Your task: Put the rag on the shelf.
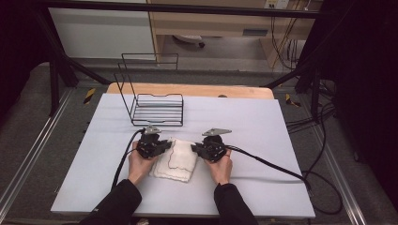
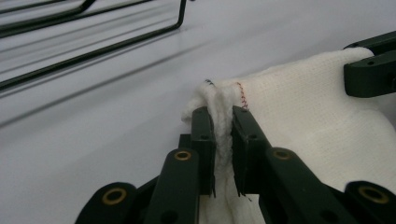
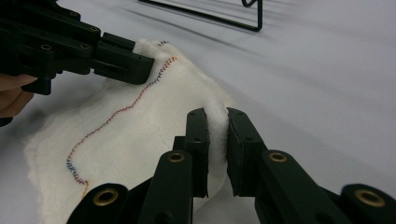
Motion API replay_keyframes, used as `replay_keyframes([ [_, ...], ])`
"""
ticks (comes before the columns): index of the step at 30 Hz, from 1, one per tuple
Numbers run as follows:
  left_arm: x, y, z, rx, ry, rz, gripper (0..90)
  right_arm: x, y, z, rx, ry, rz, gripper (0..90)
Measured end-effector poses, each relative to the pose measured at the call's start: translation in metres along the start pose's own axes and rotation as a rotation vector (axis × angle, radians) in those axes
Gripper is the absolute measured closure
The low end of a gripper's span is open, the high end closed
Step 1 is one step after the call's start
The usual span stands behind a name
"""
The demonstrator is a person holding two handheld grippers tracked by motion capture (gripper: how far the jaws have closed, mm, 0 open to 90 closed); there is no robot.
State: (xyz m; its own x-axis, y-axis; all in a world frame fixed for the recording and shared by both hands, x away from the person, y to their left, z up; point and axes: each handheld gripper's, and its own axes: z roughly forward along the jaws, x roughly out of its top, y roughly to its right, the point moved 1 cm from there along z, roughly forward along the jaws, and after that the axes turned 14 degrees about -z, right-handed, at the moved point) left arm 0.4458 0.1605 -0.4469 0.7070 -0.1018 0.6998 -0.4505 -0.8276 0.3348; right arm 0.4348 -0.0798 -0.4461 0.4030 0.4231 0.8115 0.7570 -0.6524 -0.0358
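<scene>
Both claws are clenching the white cloth just in front of the wire rack: left claw and right claw pinching far corners, likely for lifting or folding.

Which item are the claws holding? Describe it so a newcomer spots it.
On the pale table, in front of the black wire rack, lies a folded white cloth. It is the only soft thing there, with a wavy coloured stitch line, pinched between the left claw and right claw.
</scene>
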Motion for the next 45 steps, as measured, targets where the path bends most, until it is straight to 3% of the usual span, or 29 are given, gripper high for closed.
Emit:
replay_keyframes([
  [15,0.007,0.011,-0.035,-0.055,0.131,0.007,80.6,0.015,-0.012,-0.028,-0.011,0.129,-0.059,80.5],
  [21,0.009,0.017,-0.047,-0.056,0.173,0.031,80.6,0.019,-0.017,-0.039,-0.018,0.168,-0.084,80.7],
  [27,0.012,0.022,-0.06,-0.07,0.216,0.025,80.6,0.029,-0.021,-0.048,-0.033,0.199,-0.125,80.7],
  [45,0.018,0.034,-0.083,-0.079,0.332,0.057,80.7,0.044,-0.026,-0.069,-0.074,0.307,-0.166,80.8],
])
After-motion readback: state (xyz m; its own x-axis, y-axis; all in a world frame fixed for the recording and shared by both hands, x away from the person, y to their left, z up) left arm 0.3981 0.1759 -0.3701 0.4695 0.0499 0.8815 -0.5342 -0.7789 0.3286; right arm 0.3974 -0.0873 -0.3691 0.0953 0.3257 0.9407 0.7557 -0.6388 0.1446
